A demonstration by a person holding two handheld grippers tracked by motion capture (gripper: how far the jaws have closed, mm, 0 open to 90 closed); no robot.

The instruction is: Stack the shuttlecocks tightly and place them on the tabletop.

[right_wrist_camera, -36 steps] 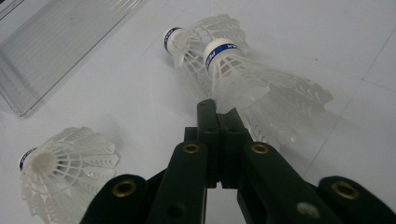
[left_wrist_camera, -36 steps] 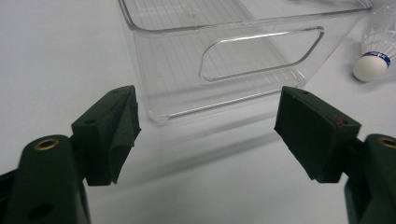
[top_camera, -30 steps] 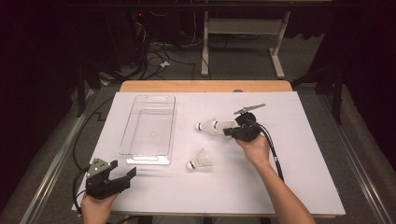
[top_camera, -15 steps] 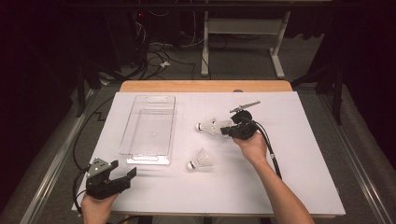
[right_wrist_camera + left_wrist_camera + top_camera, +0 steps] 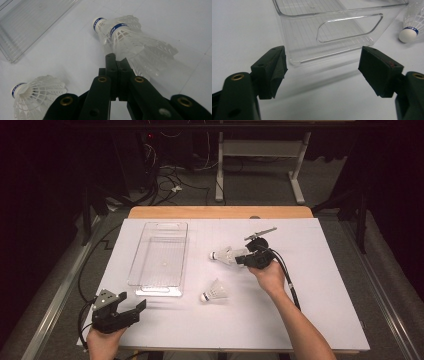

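Note:
A white shuttlecock (image 5: 225, 255) with blue bands lies on its side on the white table cover, cork pointing left. My right gripper (image 5: 241, 259) is shut on the edge of its feather skirt; in the right gripper view the jaws (image 5: 116, 58) meet on the skirt of the shuttlecock (image 5: 125, 40). A second shuttlecock (image 5: 215, 291) (image 5: 37, 95) lies nearer the person. A clear plastic tray (image 5: 134, 265) stands empty at the left. My left gripper (image 5: 139, 307) rests open near the front left corner, its jaws (image 5: 322, 67) facing the tray's near wall (image 5: 312, 53), with the second shuttlecock (image 5: 410, 27) off to the right.
A black cable (image 5: 290, 285) trails from the right gripper along the forearm. The white cover (image 5: 325, 320) spreads wide at the right and front. Beyond the table's wooden far edge (image 5: 220, 212) are floor cables and a desk frame.
The right gripper and the shuttlecock it holds have shifted slightly left. The left gripper has stayed where it was.

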